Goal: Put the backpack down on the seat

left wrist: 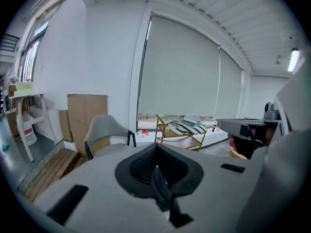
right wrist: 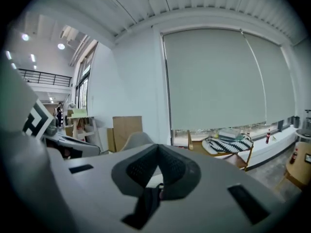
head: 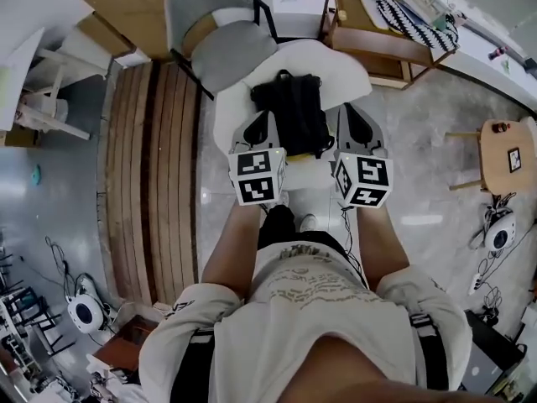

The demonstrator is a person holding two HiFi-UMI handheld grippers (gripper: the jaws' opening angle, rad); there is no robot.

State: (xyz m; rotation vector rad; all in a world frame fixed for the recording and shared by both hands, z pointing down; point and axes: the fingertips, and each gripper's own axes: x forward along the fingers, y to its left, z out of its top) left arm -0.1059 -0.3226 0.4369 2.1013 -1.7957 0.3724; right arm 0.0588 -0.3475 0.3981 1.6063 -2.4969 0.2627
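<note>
Both the left gripper (head: 267,124) and the right gripper (head: 346,120) pinch straps (left wrist: 163,191) of the soft, floppy-looking backpack (head: 294,112), hanging at twelve o'clock over the seat (head: 228,124).

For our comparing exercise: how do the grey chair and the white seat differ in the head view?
The grey chair is grey with a dark frame; the white seat is all white. The grey chair stands farther off; the white seat is nearer, beneath the black backpack. Both have rounded shapes.
</note>
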